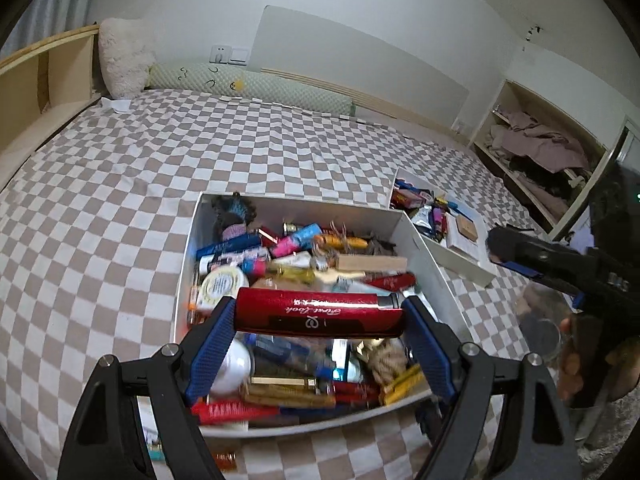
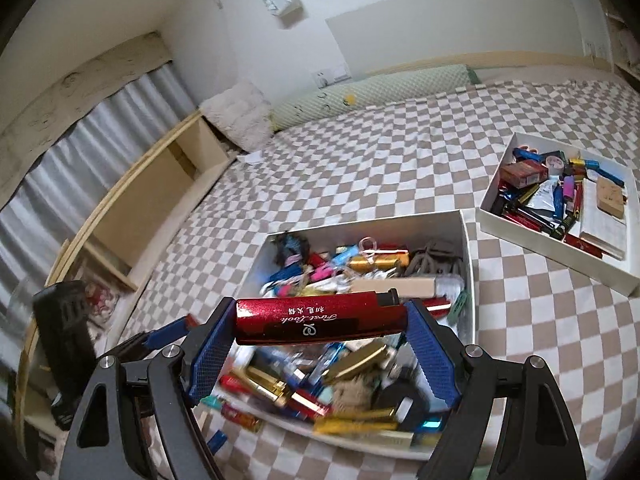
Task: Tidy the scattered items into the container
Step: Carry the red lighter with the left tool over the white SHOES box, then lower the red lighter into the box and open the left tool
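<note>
Scattered items, mostly small tubes, lighters and cases in red, gold, blue and pink, are seen heaped in a white rectangular container (image 1: 188, 264) set on the bed. A glossy red metallic case (image 1: 318, 312), oblong and printed with script lettering, is clamped end to end between the blue textured pads (image 1: 210, 354) of the left gripper (image 1: 318, 322), above the near part of the container. A matching red case (image 2: 320, 320) is gripped lengthwise in the same way by the right gripper (image 2: 320, 330), also over the heap. A wooden block (image 1: 370, 265) and a round white tin (image 1: 222, 284) are visible among the contents, though much of the pile is blurred. A second white box (image 2: 560, 256), shallower and also filled with small items, lies just beside the container on its right. Both boxes rest on a bedsheet (image 1: 120, 184) checked in beige and white, soft and slightly creased. A long green bolster (image 1: 256, 90) and a fluffy white cushion (image 1: 122, 56) are laid along the white wall at the head. A wooden shelf unit (image 2: 160, 188) stands beside the bed, with pleated grey curtains (image 2: 100, 120) behind it.
</note>
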Action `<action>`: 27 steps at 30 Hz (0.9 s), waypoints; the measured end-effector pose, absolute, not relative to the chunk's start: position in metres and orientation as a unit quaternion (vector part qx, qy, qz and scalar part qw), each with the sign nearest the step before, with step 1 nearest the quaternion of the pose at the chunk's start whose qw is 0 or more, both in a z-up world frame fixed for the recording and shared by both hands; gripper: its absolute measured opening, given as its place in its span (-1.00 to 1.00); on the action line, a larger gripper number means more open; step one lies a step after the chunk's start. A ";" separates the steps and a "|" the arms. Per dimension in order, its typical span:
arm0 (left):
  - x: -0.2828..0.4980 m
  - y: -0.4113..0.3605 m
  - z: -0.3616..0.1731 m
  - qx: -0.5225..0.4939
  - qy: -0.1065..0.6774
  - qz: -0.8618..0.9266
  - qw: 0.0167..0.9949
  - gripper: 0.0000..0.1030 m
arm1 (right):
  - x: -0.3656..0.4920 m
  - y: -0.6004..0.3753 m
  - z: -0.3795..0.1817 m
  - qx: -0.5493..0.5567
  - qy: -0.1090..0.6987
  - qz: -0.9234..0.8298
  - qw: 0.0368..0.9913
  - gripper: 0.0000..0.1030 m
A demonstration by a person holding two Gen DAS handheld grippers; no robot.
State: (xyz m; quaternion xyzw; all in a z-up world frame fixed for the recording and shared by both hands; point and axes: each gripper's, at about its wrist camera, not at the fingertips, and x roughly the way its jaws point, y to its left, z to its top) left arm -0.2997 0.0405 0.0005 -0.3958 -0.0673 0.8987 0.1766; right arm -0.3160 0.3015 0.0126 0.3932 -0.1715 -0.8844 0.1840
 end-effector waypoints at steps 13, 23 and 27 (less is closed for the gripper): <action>-0.367 0.050 -0.008 -0.424 -0.070 0.888 0.165 0.61 | -0.403 0.302 -0.022 0.451 -0.171 -0.864 0.143 0.62; -0.406 0.050 -0.019 -0.453 -0.073 0.878 0.137 0.61 | -0.432 0.305 -0.036 0.461 -0.189 -0.860 0.114 0.62; -0.418 0.050 -0.026 -0.463 -0.075 0.874 0.126 0.61 | -0.438 0.307 -0.038 0.456 -0.199 -0.860 0.109 0.62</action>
